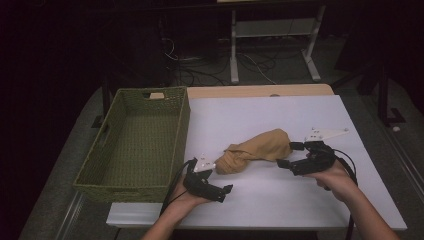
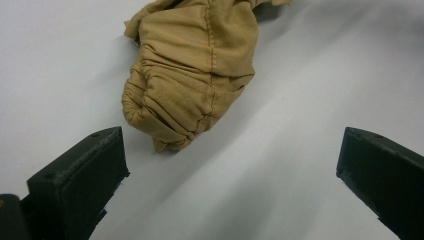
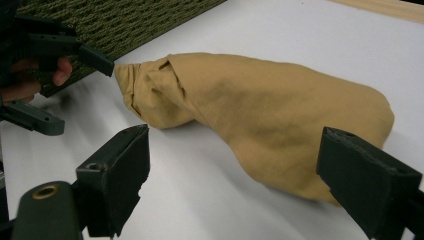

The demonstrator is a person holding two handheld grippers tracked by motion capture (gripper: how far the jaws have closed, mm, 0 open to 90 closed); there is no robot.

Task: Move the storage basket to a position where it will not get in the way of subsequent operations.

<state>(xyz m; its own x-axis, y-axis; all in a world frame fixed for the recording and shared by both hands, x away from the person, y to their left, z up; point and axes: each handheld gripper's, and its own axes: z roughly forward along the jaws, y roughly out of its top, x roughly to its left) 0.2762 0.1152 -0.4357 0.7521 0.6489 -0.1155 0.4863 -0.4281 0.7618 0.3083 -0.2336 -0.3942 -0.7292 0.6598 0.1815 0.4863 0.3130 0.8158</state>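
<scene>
Tan cloth on table; gathered seam (left gripper view) visible; both grippers spread, empty.

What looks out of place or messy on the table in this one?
Only the tan cloth: it lies bunched in a rumpled lump on the white table, beside the green basket rather than in it. Nothing looks spilled or damaged.

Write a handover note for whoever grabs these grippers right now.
Left gripper: open, holding nothing, near the bunched end of the tan cloth.
Right gripper: open, holding nothing, at the cloth's fuller end.
Cloth: crumpled on the white table, beside the green woven basket, not in it.
Done: nothing visible yet; the cloth is not gripped.
Left: probably grip the cloth and move it to the basket.
</scene>
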